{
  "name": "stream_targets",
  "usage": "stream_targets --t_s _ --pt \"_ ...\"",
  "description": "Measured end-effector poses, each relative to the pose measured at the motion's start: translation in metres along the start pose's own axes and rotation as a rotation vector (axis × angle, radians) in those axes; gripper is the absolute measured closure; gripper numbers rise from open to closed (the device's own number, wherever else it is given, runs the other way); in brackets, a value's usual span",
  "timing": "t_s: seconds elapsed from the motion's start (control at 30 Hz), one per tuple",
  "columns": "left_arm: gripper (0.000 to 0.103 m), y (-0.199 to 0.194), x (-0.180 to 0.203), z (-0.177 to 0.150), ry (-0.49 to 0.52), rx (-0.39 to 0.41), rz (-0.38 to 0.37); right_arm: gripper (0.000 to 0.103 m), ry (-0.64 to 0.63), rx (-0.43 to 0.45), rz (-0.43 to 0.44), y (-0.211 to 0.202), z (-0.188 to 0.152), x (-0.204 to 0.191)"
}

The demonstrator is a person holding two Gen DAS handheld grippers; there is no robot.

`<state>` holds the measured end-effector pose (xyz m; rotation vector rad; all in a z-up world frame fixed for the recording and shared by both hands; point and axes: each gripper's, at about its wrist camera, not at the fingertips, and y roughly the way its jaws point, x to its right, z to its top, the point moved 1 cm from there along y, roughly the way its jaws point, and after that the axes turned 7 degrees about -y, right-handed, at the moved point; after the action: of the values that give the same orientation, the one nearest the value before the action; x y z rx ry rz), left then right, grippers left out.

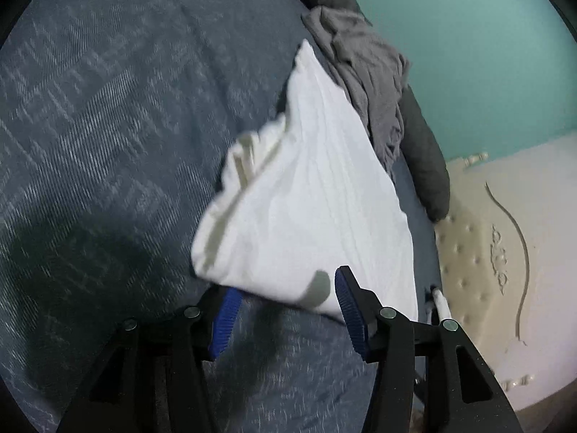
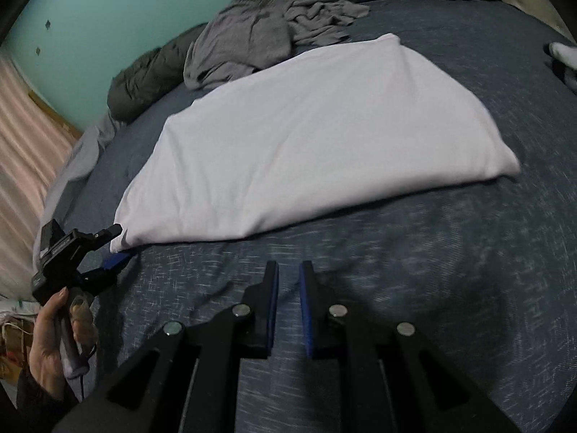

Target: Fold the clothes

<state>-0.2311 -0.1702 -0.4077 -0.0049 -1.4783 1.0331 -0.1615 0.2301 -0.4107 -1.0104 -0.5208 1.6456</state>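
one white garment [image 2: 310,144] lies folded beside one grey garment [image 2: 252,36]; left hand-held gripper [image 1: 285,288] gapes wide around its corner, right hand-held gripper [image 2: 288,270] slightly parted, empty.

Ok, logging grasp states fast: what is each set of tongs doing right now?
Left tongs: open around a corner of the white garment, not clamped.
Right tongs: narrowly open, holding nothing, over the blue bedspread.

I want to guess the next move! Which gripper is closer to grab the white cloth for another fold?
Probably the left gripper: its jaws are open right at the white cloth's corner. The right gripper hangs back over the blue bedspread, holding nothing.
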Motion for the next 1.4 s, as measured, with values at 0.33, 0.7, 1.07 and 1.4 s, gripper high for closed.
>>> stream_targets --t_s 0.33,0.7,1.07,1.4 --pt "0.085 0.0 -0.001 0.008 0.022 0.078 0.041 0.092 0.014 0.097 0.069 -0.017 -0.004 0.029" --pt "0.098 -0.012 0.038 0.003 0.12 0.165 0.021 0.092 0.057 0.143 0.128 -0.029 -0.004 0.047" --pt "0.099 -0.007 0.121 -0.008 0.263 0.168 0.018 0.09 0.117 0.139 0.141 -0.042 0.005 0.077" --pt "0.099 0.044 0.247 -0.048 0.468 0.092 -0.007 0.071 0.194 0.127 0.096 -0.055 -0.002 0.116"
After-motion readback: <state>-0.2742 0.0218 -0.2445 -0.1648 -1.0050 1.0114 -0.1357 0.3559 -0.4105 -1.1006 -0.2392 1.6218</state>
